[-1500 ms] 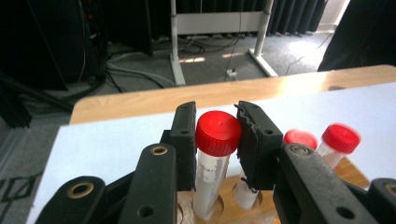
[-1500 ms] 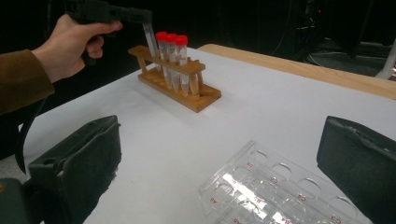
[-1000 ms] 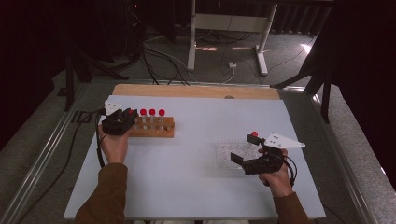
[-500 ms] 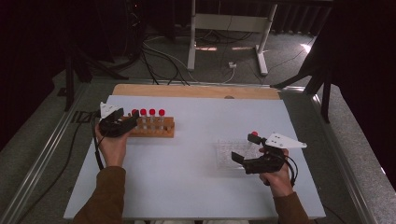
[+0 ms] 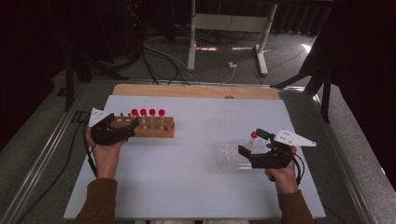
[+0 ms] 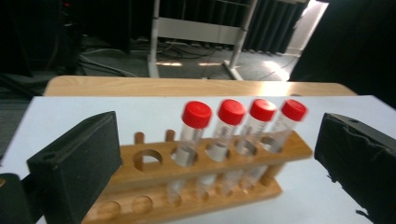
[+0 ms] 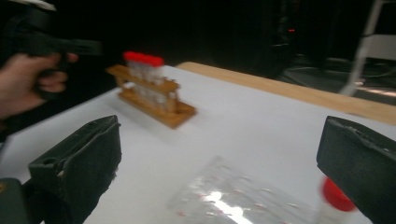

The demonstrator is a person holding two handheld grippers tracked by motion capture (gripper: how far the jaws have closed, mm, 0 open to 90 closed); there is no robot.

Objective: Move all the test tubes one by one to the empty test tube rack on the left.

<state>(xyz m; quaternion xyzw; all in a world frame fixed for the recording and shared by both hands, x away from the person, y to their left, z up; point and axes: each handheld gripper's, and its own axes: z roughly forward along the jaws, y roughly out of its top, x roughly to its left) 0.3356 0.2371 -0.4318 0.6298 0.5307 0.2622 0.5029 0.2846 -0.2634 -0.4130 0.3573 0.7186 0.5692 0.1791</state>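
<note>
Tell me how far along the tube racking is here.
Done: four red-capped tubes stand in the wooden rack. In hand: nothing; the left gripper, jaws just opened, sits empty at the rack's end. Left: one red-capped tube by the clear tray, near the open right gripper; rack holes remain free.

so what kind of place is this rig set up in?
Probably a lab-style recording space, not a working lab. A wooden tube rack with red-capped tubes and a clear well plate sit on a white table; black curtains and floor cables surround it.
</note>
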